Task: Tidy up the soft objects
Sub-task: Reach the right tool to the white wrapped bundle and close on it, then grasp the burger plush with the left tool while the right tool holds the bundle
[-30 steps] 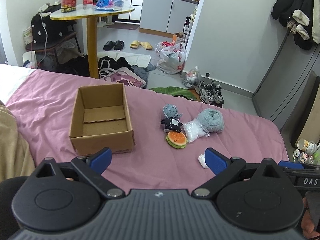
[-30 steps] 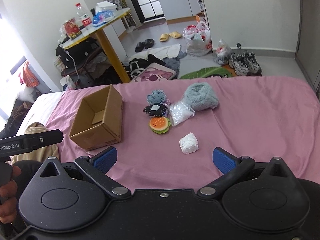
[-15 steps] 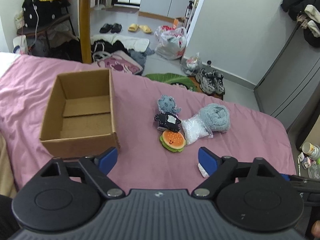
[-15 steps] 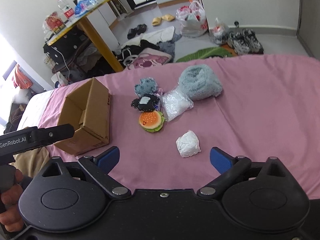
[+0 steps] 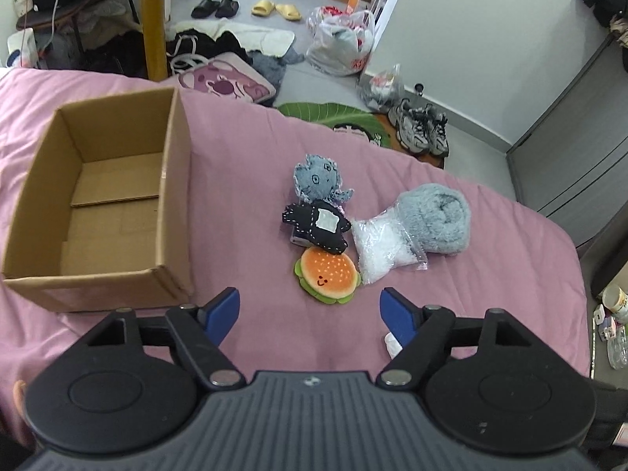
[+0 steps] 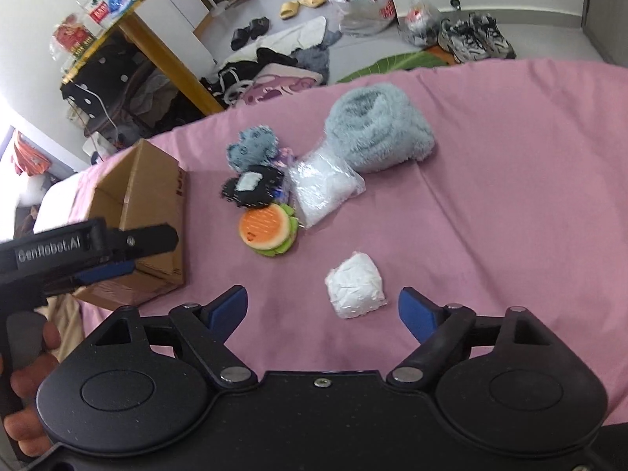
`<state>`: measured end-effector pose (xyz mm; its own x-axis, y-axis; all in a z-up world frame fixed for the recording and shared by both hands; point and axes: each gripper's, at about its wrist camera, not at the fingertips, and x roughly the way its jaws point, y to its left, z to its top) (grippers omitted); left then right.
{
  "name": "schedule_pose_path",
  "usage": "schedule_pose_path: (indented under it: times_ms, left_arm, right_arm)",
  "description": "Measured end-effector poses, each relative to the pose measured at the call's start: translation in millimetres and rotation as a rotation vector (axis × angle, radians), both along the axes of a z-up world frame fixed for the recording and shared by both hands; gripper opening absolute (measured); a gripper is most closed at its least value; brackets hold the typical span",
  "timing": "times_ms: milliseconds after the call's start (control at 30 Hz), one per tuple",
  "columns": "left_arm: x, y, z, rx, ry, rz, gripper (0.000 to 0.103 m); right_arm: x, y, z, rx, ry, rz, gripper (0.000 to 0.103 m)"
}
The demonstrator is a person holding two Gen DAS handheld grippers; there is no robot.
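An empty box (image 5: pixel 98 204) sits left on the bed (image 5: pixel 243 149), toys clustered right. Left claw (image 5: pixel 309 311) gapes wide and empty before the burger (image 5: pixel 327 274); right claw (image 6: pixel 322 308), equally spread, frames the white wad (image 6: pixel 355 286). Best approach: descend squarely, pinch the middle.

The left hand-held gripper (image 5: pixel 309 307) fills the lower part of its own view, blue-tipped fingers (image 5: pixel 221 309) spread wide with nothing between them. The right hand-held gripper (image 6: pixel 322 305) is likewise spread and empty. At the right view's lower left edge, a hand (image 6: pixel 24 373) grips the left tool's handle.
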<state>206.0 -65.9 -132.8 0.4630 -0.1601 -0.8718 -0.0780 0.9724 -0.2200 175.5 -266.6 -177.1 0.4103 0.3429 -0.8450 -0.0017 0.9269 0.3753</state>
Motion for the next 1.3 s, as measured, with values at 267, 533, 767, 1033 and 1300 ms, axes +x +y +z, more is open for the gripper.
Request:
schedule_pose_path:
  times_ms: [267, 533, 767, 1033, 1300]
  left_arm:
    - [29.4, -9.1, -40.7, -0.026, 0.047, -0.001, 0.077]
    - [49.1, -13.6, -69.9, -0.045, 0.08, -0.002, 0.076]
    - [59.9, -15.5, -90.1, -0.038, 0.11, -0.001, 0.076]
    - [66.0, -23.6, -99.3, 0.001, 0.092, -0.006, 0.075]
    - [59.0, -25.0, -95.5, -0.033, 0.072, -0.009, 0.038]
  right_arm:
    - [17.4, 1.7, -18.5, -0.008, 0.023, 0.028, 0.081]
    - [34.8, 6.2, -37.8, -0.037, 0.074, 0.05, 0.079]
    - [43.1, 9.3, -51.1, -0.054, 0.114, 0.073, 0.074]
    - [46.4, 11.2, -59.9, -0.053, 0.142, 0.095, 0.046]
    - [40.5, 8.7, -51.8, -0.035, 0.109, 0.092, 0.042]
